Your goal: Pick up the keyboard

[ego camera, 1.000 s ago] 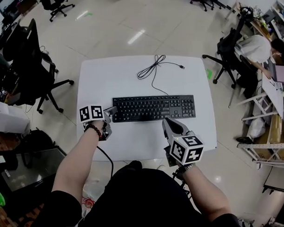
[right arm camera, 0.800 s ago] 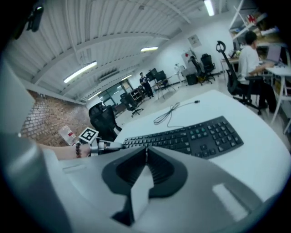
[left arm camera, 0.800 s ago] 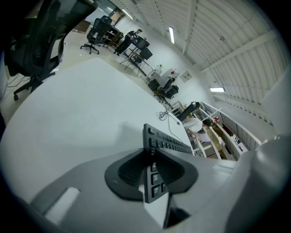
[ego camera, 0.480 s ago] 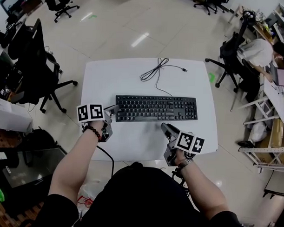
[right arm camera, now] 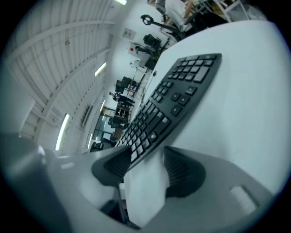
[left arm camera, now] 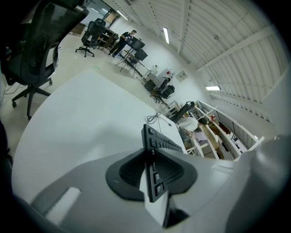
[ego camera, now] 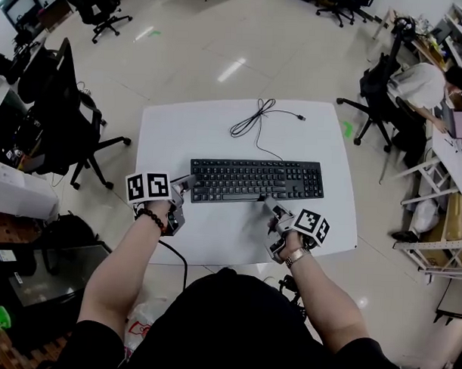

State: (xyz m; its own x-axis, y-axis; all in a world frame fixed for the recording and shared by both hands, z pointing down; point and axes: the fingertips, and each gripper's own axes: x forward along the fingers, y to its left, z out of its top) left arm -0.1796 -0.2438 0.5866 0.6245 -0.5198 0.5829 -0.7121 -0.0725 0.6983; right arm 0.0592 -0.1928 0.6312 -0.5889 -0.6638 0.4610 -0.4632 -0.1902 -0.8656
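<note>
Black keyboard [ego camera: 257, 179] is lying flat across the middle of the white worktop [ego camera: 217, 134], keys up, w/ its cable [ego camera: 252, 119] looping in a loose coil on the far side.

Left hand-held gripper [ego camera: 184, 184] is sitting at the keyboard's left end. In the left gripper view the gripper [left arm camera: 152, 170] is clamping that end. Keyboard [left arm camera: 157, 142] is running edge-on between the two ribbed pads, which are pressing it from both sides.

Right hand-held gripper [ego camera: 267, 202] is resting at the near long edge, approx. mid-length. In the right gripper view its jaws are standing well apart, and the gripper [right arm camera: 145, 166] is holding nothing. Keyboard's [right arm camera: 177, 95] front edge is just reaching in by one pad, w/ bare worktop showing across the rest of the gap.

A black office chair [ego camera: 63, 113] is standing on the floor off the worktop's left side.
</note>
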